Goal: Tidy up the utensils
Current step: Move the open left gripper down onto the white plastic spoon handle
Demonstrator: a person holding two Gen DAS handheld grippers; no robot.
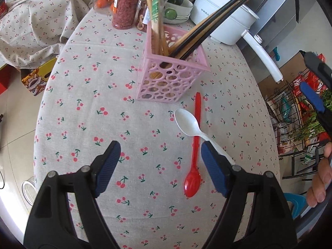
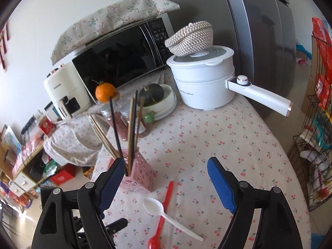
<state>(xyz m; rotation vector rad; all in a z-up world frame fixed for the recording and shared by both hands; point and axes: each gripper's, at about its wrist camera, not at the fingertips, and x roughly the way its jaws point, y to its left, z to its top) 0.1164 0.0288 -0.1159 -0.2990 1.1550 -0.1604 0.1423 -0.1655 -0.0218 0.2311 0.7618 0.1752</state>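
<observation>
A pink perforated holder (image 1: 172,72) stands on the cherry-print tablecloth, filled with wooden and black chopsticks (image 1: 209,27). In front of it a white plastic spoon (image 1: 187,123) lies across a red plastic spoon (image 1: 195,151). My left gripper (image 1: 160,155) hovers open just above the cloth, its right pad beside the white spoon's handle, nothing between the pads. In the right wrist view the holder (image 2: 139,176) and both spoons, white (image 2: 157,207) and red (image 2: 164,213), lie below my open right gripper (image 2: 167,166), which holds nothing. The right gripper also shows at the left view's right edge (image 1: 313,95).
A white electric pot (image 2: 204,83) with a long handle stands at the back right, with a woven bowl on its lid. Jars (image 1: 125,6), an orange (image 2: 104,92), a squash in stacked bowls (image 2: 157,99) and a microwave (image 2: 120,62) crowd the back. A wire rack (image 1: 296,116) stands off the table's right edge.
</observation>
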